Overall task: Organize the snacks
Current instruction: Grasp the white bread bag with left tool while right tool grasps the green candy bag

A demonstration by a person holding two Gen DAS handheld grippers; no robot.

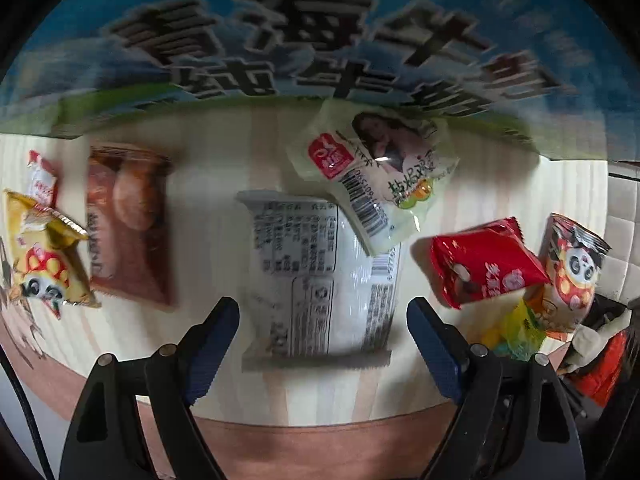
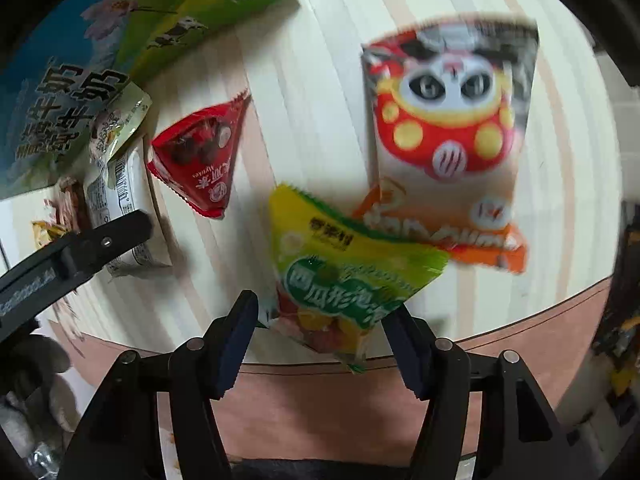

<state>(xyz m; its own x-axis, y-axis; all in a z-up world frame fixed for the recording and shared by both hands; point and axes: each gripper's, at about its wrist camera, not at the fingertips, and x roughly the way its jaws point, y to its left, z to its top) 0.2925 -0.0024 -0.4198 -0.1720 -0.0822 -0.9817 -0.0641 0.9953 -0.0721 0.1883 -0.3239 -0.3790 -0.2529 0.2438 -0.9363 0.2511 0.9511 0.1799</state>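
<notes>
Left wrist view: the left claw stands wide apart, pointing down at a white packet lying printed-back-up on the pale striped table, with neither pad touching it. Taking that white packet as the landmark, a pale green pouch overlaps its far corner, a brown packet lies beside it on one side with a yellow panda packet beyond, and a red triangular packet lies on the other side. Beyond it all stands a blue and green milk carton box.

In the right wrist view, the right claw has a yellow-green gum packet between its parted pads; the packet looks tilted off the table, but blur leaves it unclear whether the pads press it. Past it, farther from the white packet, lies a panda crisp bag.

The step in hand appears to be picking up, one packet per claw. The left claw likely needs to sink and close across the white packet's width; the right needs a firm pinch before lifting.
</notes>
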